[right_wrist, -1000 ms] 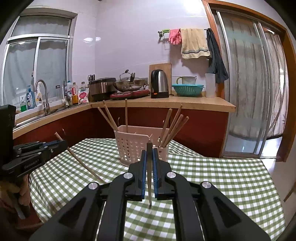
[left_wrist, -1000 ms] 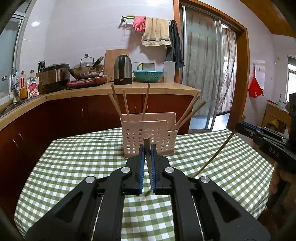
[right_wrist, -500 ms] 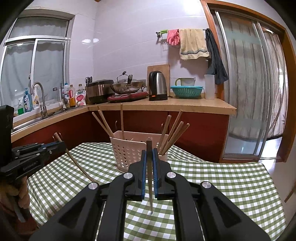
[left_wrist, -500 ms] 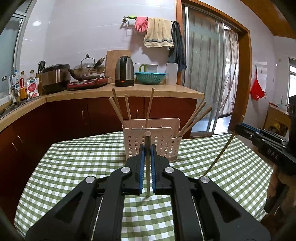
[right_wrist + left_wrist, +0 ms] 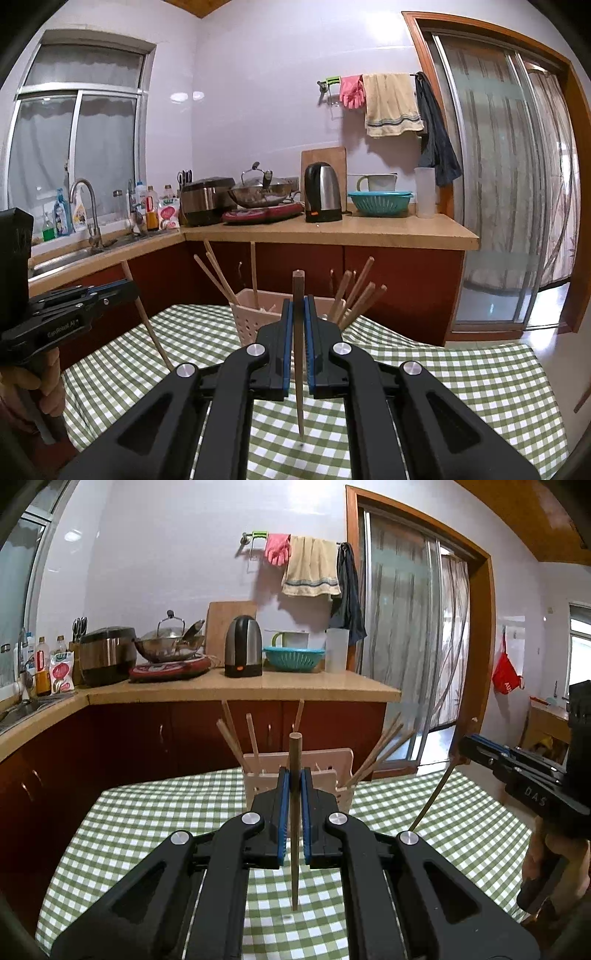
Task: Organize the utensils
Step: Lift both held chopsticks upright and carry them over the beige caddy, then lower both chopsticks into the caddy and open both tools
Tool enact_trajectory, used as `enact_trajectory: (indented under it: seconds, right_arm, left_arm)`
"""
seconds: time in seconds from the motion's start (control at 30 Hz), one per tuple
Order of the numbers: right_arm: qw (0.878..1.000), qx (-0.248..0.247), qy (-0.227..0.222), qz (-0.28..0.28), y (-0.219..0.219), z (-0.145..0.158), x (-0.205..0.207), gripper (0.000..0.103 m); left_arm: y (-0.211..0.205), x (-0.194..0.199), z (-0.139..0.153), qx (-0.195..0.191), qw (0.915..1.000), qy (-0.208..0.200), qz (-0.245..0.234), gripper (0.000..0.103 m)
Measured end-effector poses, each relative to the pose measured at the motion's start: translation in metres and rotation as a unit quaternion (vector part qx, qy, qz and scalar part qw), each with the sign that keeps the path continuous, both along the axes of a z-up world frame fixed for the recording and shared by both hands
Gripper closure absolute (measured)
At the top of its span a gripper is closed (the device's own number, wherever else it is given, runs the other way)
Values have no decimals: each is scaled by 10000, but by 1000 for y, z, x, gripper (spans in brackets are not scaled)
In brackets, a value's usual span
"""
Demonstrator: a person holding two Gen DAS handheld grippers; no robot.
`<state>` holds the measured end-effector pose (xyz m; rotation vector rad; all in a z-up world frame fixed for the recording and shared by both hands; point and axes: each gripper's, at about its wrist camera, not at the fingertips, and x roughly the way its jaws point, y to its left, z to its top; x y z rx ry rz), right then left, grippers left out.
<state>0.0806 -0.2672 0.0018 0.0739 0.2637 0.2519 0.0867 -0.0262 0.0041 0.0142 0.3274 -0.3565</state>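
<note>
- Above the checkered desk [image 5: 147, 823], the left gripper [image 5: 294, 786] is grasping one upright chopstick [image 5: 294, 830] in clenched jaws.
- The right gripper [image 5: 297, 314] is gripping another chopstick [image 5: 298, 354] likewise, near the basket [image 5: 251, 321].

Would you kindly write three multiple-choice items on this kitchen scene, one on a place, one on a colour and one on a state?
1. Where does the perforated utensil basket stand?
A. on the checked tablecloth
B. on the counter
C. in the sink

2. What colour is the colander on the counter?
A. red
B. teal
C. white

3. What state is the left gripper in?
A. wide open, holding nothing
B. shut on a spoon
C. shut on a chopstick

Answers:
1. A: the basket sits on the green checked tablecloth, in front of the counter.
2. B: the colander beside the kettle is teal.
3. C: the blue pads clamp an upright chopstick between them.
</note>
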Motion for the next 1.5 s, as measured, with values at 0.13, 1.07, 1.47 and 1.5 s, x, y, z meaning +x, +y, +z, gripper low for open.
enact_trajectory:
  seconds: [0.13,1.07,1.47,1.5]
  right_arm:
    - [9998,101,-157,60,-3,13,7,96]
    - [9952,159,-967,22,3,62,105,96]
    - [9985,103,-547,19,11,20,134,96]
    - [9986,89,-513,14,11,18,136,96]
  left_arm:
    - [3,7,19,-79,9998,-188,-12,96]
    - [-26,121,88,-267,9901,-1356,263,96]
    - [-29,158,32,-243,9957,-800,392,96]
    - [-28,160,29,-236,9960,-761,404,96]
